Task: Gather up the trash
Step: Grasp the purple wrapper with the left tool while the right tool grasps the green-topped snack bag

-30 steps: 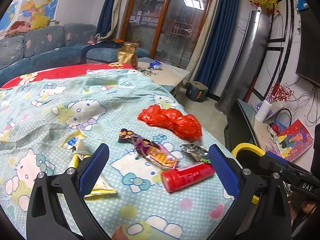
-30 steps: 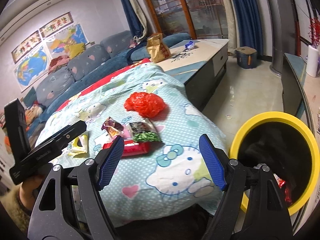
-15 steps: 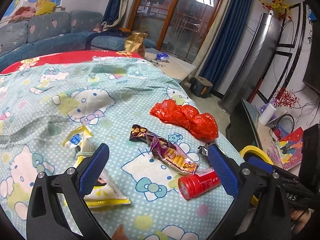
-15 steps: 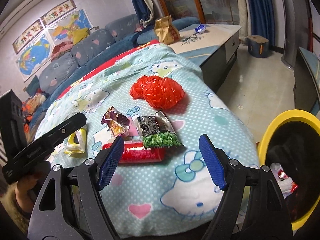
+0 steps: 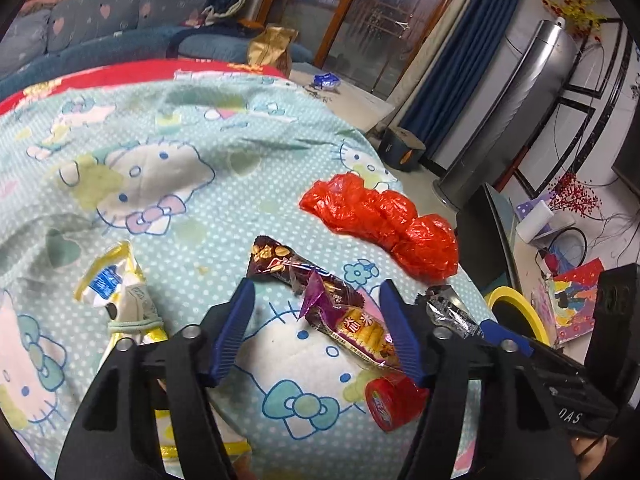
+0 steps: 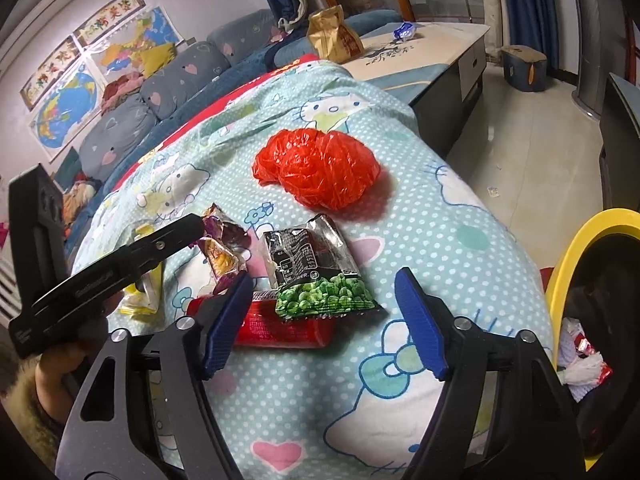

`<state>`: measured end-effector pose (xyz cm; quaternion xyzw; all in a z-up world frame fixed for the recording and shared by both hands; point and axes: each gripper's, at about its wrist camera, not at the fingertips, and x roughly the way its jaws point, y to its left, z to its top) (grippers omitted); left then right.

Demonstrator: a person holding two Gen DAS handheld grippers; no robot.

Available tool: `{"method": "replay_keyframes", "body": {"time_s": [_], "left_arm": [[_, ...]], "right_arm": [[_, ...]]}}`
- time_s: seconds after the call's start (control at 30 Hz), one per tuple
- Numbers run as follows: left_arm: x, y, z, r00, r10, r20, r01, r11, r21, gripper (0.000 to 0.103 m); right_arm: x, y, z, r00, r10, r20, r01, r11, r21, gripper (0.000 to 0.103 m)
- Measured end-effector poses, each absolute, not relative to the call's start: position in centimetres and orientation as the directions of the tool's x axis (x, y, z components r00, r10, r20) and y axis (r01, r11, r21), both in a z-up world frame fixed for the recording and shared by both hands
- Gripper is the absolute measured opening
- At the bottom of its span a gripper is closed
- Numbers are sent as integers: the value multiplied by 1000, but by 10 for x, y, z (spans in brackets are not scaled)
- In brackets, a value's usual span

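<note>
Trash lies on a Hello Kitty blanket (image 5: 168, 168). My left gripper (image 5: 316, 320) is open, its jaws on either side of a purple snack wrapper (image 5: 344, 320) with a brown wrapper (image 5: 276, 260) beyond it. A red tube (image 5: 394, 400) lies at its right finger. My right gripper (image 6: 324, 312) is open over a green pea packet (image 6: 320, 276) that lies on the red tube (image 6: 280, 328). A crumpled red plastic bag (image 6: 320, 168) lies farther off. Yellow wrappers (image 5: 116, 292) lie to the left.
A yellow-rimmed bin (image 6: 576, 280) with trash inside stands right of the blanket edge. A coffee table (image 6: 424, 52) with a gold bag (image 6: 332, 40) is behind. A sofa (image 6: 160, 92) runs along the far left. Tiled floor lies to the right.
Both grippers have moved forward and down toward the trash. The left jaws have narrowed and now straddle the purple wrapper. The right gripper has come closer over the pea packet.
</note>
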<state>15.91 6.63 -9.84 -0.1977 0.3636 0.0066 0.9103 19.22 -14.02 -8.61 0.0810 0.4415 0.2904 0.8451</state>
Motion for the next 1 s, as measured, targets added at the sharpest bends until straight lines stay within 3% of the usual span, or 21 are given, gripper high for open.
{"method": "replay_keyframes", "body": {"time_s": [0.33, 0.43, 0.6, 1.0], "left_arm": [[161, 64, -106, 724, -182, -665, -136, 907, -397, 25], [159, 63, -105, 728, -188, -659, -126, 908, -399, 22], [150, 59, -96, 749, -188, -635, -99, 916, -388, 19], [124, 64, -61, 808, -174, -563, -75, 918, -390, 17]], "right_arm": [[194, -138, -90, 423, 576, -700, -423, 808, 410, 43], [193, -136, -89, 419, 580, -698, -435, 803, 407, 27], [188, -132, -81, 446, 566, -694, -463, 809, 362, 15], [168, -139, -61, 479, 599, -642, -499, 787, 362, 11]]}}
